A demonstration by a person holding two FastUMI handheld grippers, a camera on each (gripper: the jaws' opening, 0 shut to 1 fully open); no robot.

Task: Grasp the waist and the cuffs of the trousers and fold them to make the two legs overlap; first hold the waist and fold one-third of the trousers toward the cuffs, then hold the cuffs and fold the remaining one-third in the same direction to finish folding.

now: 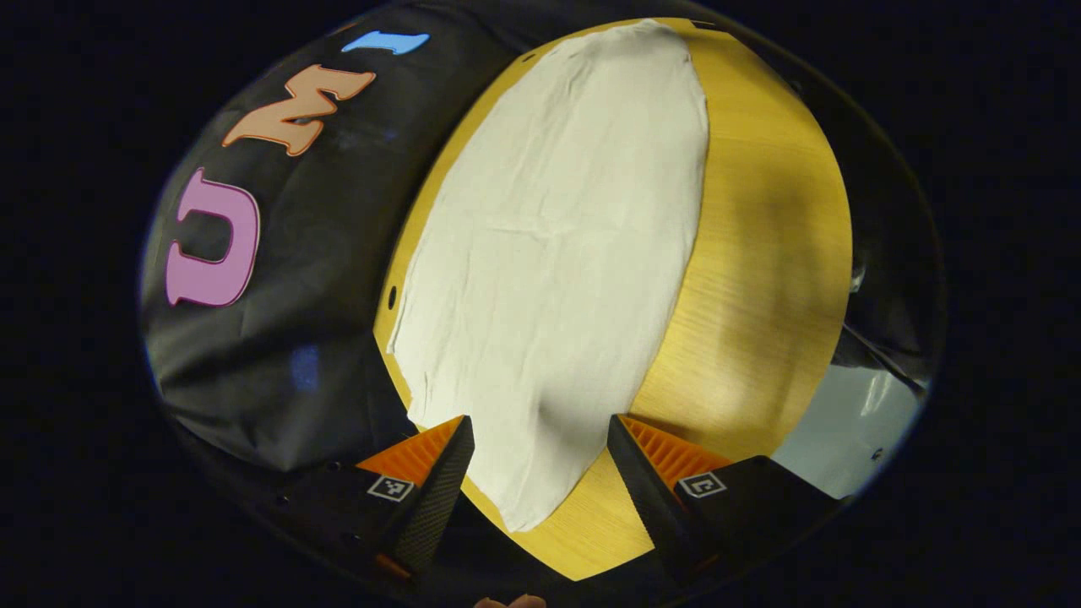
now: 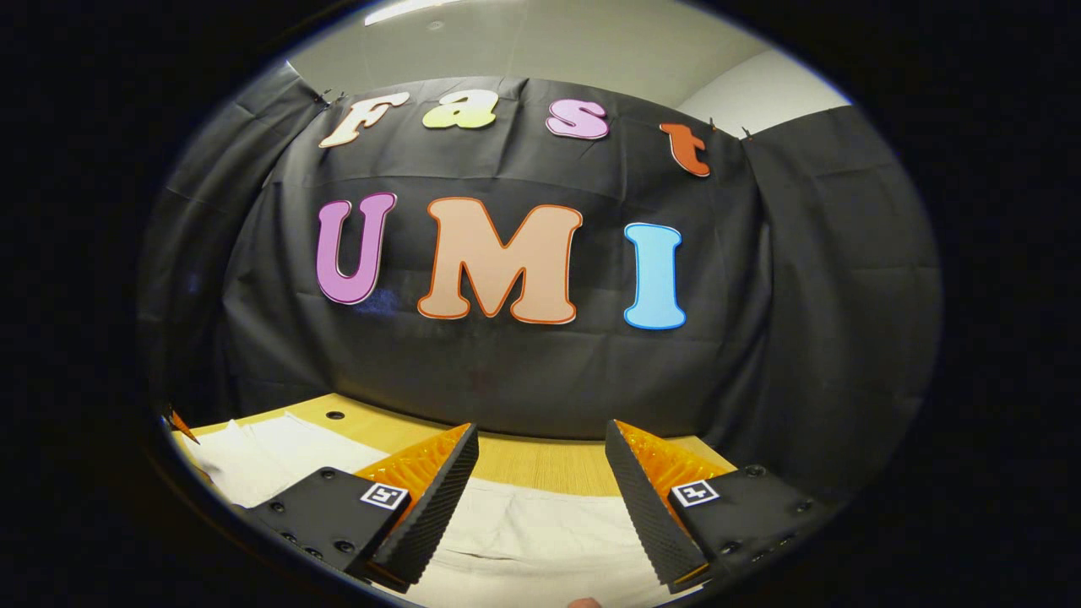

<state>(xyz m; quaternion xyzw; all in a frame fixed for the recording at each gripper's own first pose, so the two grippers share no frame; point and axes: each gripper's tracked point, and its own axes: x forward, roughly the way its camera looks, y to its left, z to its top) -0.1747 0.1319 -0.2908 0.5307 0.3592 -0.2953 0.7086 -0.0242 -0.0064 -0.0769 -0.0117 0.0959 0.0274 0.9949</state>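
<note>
On the worktop: the trousers [image 1: 549, 270] lie flat and pale, spread lengthwise over most of the surface.
Worktop [image 1: 760, 279]: yellow wood grain, bare strip along one side of the cloth, small holes near its edge.
Room: black cloth wall just behind the worktop; pale ceiling above it in the right gripper view.
Left gripper [image 1: 540, 443]: jaws wide, nothing between them, above the trousers' near end.
Right gripper [image 2: 540, 460]: jaws wide, empty, over the trousers [image 2: 524, 532] at the worktop [image 2: 540, 460] edge.
</note>
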